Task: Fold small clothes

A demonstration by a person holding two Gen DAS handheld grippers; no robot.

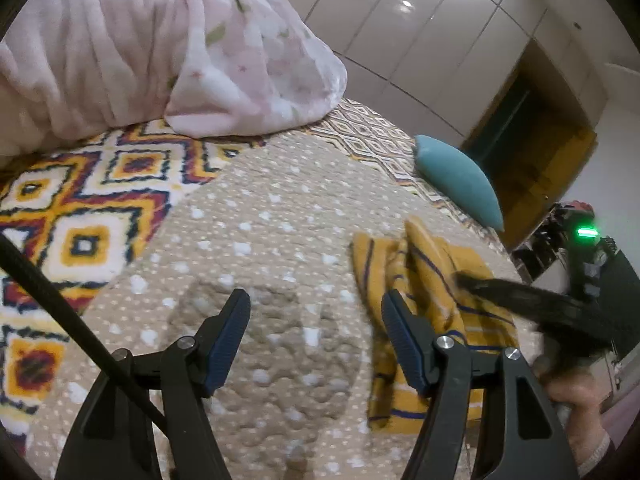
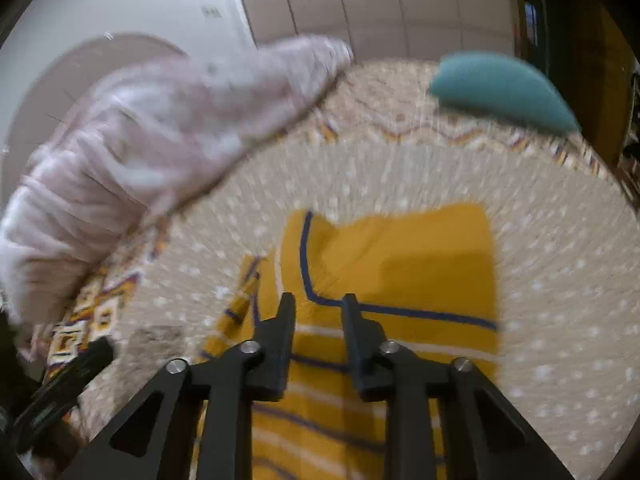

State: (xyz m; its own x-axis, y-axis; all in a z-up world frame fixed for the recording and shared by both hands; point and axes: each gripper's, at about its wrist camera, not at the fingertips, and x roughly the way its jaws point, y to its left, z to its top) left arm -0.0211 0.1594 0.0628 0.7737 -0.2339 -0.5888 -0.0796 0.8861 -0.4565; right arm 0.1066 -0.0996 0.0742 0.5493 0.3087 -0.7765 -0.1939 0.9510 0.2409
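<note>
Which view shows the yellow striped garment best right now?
The right wrist view: the yellow striped garment fills the centre, lying on the dotted bedspread, though blurred. The left wrist view shows it sharper but bunched at the right, partly hidden by the right claw.

From my end the yellow striped garment [image 2: 396,264] looks like soft matt knit cloth. The beige dotted cover [image 1: 272,216] under it is quilted and bumpy, the pink blanket [image 1: 132,48] fluffy fleece, the teal pillow [image 1: 460,180] smooth fabric. The wardrobe doors [image 1: 420,28] are glossy. The left gripper's [image 1: 316,332] pads are ribbed rubbery blue on matt black plastic.
</note>
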